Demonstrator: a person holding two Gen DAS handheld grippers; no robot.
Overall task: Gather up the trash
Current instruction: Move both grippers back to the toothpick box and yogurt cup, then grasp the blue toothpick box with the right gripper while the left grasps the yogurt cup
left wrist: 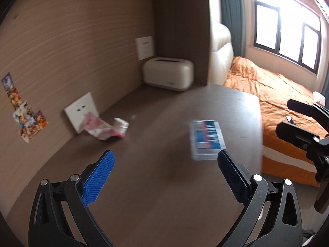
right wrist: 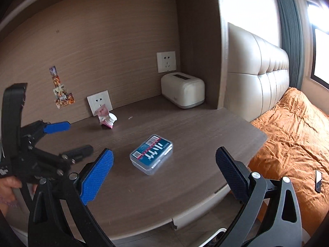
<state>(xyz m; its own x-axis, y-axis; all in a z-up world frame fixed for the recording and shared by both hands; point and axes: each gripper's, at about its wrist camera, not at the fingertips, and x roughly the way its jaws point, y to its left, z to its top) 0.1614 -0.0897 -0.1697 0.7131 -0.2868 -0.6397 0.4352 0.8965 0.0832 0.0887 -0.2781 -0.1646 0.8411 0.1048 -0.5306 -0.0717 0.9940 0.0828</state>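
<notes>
Two claws, left gripper and right gripper, hang spread and empty; we judge the crumpled pink wrapper, left of centre against the wall socket, light, soft, best pinched mid-fold.

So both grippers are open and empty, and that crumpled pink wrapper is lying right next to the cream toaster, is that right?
Not quite. The left gripper and right gripper are open and empty, but the pink wrapper lies by the lower wall socket, well apart from the cream toaster. The right wrist view shows it.
</notes>
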